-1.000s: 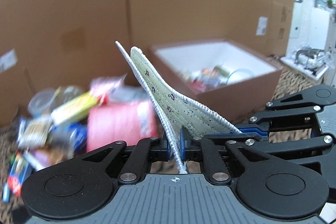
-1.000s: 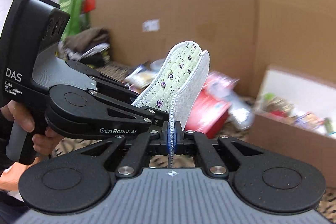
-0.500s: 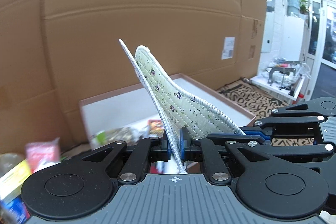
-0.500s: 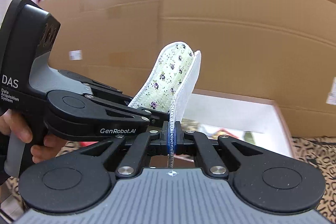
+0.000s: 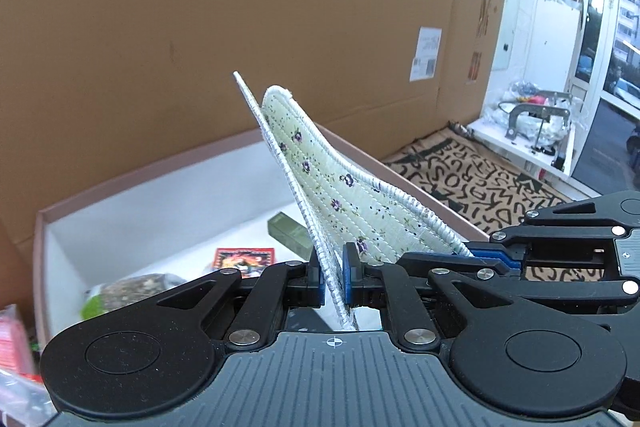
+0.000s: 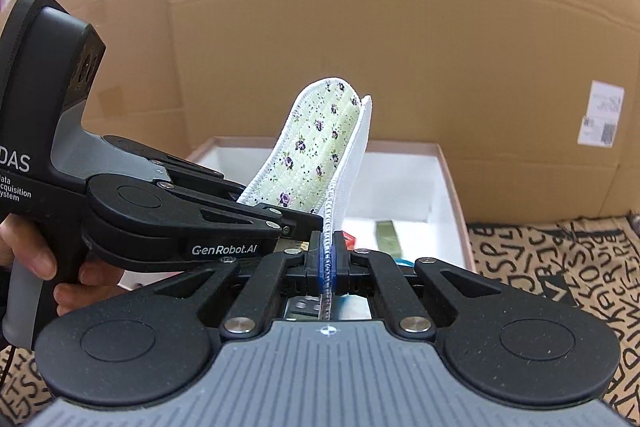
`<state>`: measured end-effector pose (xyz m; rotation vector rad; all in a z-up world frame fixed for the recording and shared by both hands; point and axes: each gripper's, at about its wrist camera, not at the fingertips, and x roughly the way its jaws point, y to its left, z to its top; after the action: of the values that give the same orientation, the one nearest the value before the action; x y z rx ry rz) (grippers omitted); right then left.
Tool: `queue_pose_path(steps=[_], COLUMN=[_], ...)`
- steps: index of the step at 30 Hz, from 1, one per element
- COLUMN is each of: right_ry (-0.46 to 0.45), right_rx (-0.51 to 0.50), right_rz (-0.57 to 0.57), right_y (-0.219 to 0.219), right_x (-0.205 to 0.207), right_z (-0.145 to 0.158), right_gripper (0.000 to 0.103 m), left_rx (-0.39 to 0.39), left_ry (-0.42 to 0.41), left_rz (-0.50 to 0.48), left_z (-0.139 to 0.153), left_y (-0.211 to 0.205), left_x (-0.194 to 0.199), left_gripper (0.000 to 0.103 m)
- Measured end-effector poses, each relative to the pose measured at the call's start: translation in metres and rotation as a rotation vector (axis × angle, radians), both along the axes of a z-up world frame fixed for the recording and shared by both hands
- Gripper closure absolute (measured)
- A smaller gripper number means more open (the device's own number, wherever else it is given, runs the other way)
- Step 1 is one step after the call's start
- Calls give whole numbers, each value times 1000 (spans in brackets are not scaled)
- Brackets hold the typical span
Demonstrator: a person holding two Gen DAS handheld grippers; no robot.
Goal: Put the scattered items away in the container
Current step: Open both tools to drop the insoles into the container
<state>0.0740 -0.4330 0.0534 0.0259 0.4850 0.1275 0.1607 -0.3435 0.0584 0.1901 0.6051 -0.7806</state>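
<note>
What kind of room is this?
Probably a lived-in home corner: a letter-patterned rug on the floor, big cardboard sheets as a backdrop, and a glass door with a cluttered white shelf.

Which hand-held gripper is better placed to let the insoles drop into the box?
Left, probably. Both are shut on the insoles, but the box interior lies straight beyond the left hand-held gripper, while the right hand-held gripper sits toward the rug side.

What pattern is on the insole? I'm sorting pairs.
Pale green with small purple flowers and white stitched edging on the insole; clearest in the right wrist view.
</note>
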Motion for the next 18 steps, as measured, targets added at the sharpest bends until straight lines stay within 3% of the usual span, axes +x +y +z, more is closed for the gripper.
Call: queue_pose_path(steps=[8,9,10,11,12,13,14,16,18], right_ry=[22,22,21,21,29,38,38,31,31], right_rx=[17,10,3,-5,-22,-37,-37,-17,-4], right_rz=[-32,-42,-52,-63,-79,-95,-103,-139,-143], right_y=[-26,-26,-27,-27,-28,-29,-30,-36,-37], right_x=[8,10,11,13,14,14,12,6,2], right_z=[-12,-13,-14,-15,-17,-18,-18,-19,-19], right_gripper=[99,98,97,96,96,93,86,38,36], left_rx=[25,26,26,26,26,27,27,27,28], left_ry=[23,24,25,25,26,26,27,28,29], left_rz=[3,6,21,38,55,71,88,121,155], left_z=[-13,-14,-14,-13,-13,-13,-13,-13,-13], left_y=[-20,-22,-19,-15,-12,-9,-5,1,8], left_x=[17,19,19,20,20,20,20,20,21], left_gripper=[95,88,72,63,33,12,9,9,6])
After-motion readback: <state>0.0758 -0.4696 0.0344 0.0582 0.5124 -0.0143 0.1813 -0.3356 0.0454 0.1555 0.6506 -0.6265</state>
